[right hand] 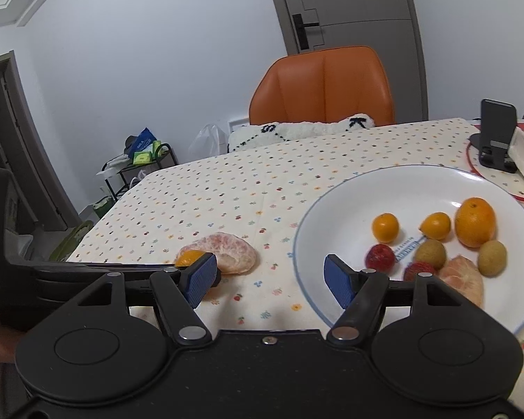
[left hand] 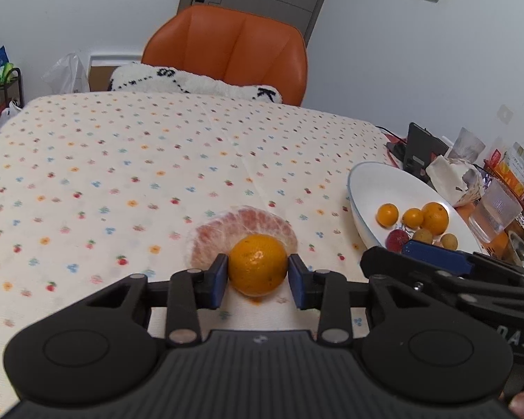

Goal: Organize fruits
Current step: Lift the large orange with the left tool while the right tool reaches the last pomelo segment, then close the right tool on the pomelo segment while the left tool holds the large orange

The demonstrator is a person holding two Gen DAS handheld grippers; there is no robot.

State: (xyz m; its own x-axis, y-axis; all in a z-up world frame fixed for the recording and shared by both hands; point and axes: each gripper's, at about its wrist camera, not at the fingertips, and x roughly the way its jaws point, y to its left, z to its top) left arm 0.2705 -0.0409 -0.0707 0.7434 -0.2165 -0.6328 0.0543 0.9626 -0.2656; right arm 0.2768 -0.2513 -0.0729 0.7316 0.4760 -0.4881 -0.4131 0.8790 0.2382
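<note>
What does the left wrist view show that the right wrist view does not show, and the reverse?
Only the left wrist view shows the left gripper from behind, its pads on both sides of the orange, and a clear plastic cup past the plate.

Only the right wrist view shows the right gripper open and empty, and a peeled segment lying in the plate.

Both show the white plate with small fruits, the peeled grapefruit on the tablecloth, and the orange chair.
</note>
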